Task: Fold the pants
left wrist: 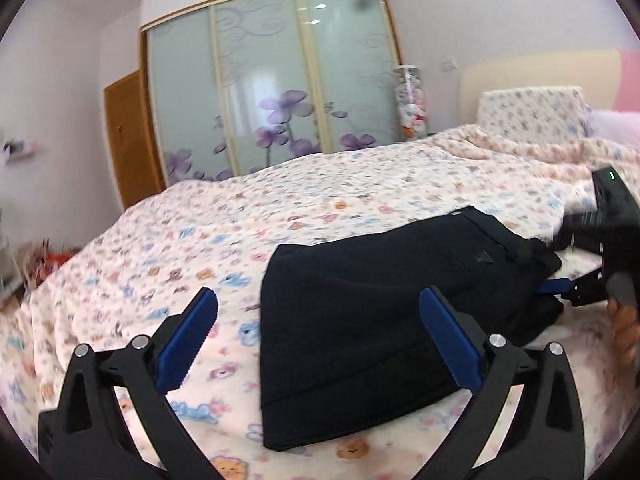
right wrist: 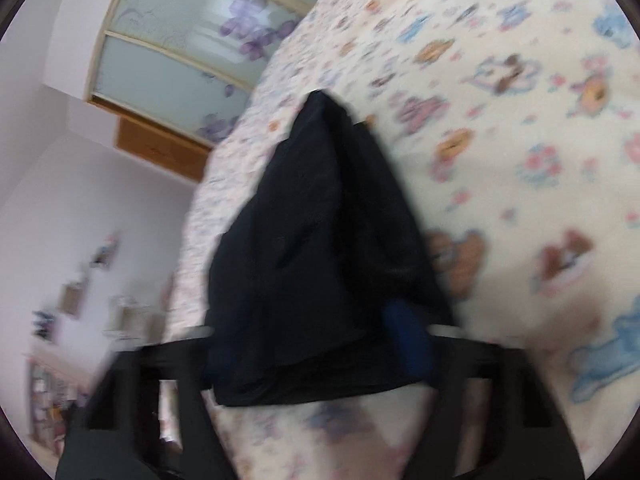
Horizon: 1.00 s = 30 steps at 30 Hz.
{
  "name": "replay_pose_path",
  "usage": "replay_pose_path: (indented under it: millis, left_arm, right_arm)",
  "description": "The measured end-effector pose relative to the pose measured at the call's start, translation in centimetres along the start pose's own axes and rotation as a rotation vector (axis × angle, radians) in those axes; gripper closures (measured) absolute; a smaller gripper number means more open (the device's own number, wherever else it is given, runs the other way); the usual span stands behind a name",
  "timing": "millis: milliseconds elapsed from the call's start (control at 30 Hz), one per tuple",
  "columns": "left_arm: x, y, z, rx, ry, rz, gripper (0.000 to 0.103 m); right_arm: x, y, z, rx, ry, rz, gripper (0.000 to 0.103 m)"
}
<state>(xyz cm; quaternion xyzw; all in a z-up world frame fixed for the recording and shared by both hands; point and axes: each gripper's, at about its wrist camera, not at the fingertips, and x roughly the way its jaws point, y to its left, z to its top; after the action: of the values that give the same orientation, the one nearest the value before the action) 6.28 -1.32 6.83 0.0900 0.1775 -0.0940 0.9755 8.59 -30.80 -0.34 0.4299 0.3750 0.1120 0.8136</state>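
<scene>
The folded black pants [left wrist: 360,320], soft, limp and light, lie mid-frame on the cartoon-print bedspread [left wrist: 180,240]; left gripper [left wrist: 318,340] gapes empty, right gripper [right wrist: 316,344] pinches their thick waistband end, the surest hold.

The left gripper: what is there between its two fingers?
In the left wrist view, the left gripper stands wide open over the dark pants. Between its fingers show the folded pants' edge and some patterned bedsheet; neither pad touches cloth.
</scene>
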Motion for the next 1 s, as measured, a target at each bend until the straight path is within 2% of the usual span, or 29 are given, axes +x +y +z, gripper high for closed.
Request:
replay_pose_path:
  millis: [100,233,333,367,400,467,533,633,733,767,800,900,967,1000]
  left_arm:
    - [-0.3,0.4,-0.4,-0.023,0.013,0.017,0.002]
    - [0.2,1.0,-0.7,-0.037,0.021,0.026,0.002]
    - [0.4,1.4,-0.8,-0.045,0.030,0.029,0.002]
    - [0.5,1.5,-0.9,-0.047,0.033,0.028,0.002]
    - [0.5,1.6,-0.9,-0.049,0.038,0.028,0.002]
    - [0.8,1.7,-1.0,-0.056,0.052,0.029,0.002]
    - [1.0,1.9,-1.1,-0.067,0.063,0.028,0.002]
    - [1.2,2.3,-1.1,-0.104,0.075,0.026,0.002]
    - [1.3,3.0,-1.2,-0.158,0.085,0.020,0.002]
    - [1.4,3.3,-1.1,-0.174,0.087,0.018,0.002]
    - [1.5,3.5,-1.1,-0.194,0.087,0.018,0.002]
    - [1.8,4.2,-0.6,-0.241,0.078,0.010,0.002]
    - [2.1,4.7,0.0,-0.279,0.073,-0.009,0.002]
    - [2.5,5.1,0.4,-0.312,0.072,-0.032,0.002]
  right_arm:
    - [-0.1,-0.7,-0.1,0.019,-0.017,0.058,0.066]
    - [-2.6,2.5,-1.0,-0.144,-0.095,0.087,0.071]
    - [-4.2,3.7,-1.9,-0.223,-0.135,0.074,0.072]
    - [-4.1,3.5,-2.0,-0.226,-0.133,0.043,0.072]
    - [-3.3,2.4,-1.9,-0.202,-0.103,-0.020,0.072]
    - [-1.6,0.1,-1.6,-0.118,-0.035,-0.082,0.071]
    - [-1.0,-2.0,-1.2,-0.035,-0.003,-0.028,0.071]
    - [-1.6,-1.3,-1.1,-0.085,0.006,-0.033,0.064]
    - [-2.7,-1.1,-1.0,-0.064,0.002,-0.042,0.061]
    - [-3.1,-1.1,-1.0,-0.055,-0.012,-0.056,0.051]
    - [-4.4,-1.1,-0.7,-0.051,-0.072,-0.112,0.042]
    - [-7.4,0.1,0.0,-0.122,-0.265,-0.170,0.042]
    - [-8.1,2.2,0.4,-0.226,-0.316,-0.111,0.042]
    - [-7.6,3.6,0.8,-0.282,-0.297,-0.043,0.042]
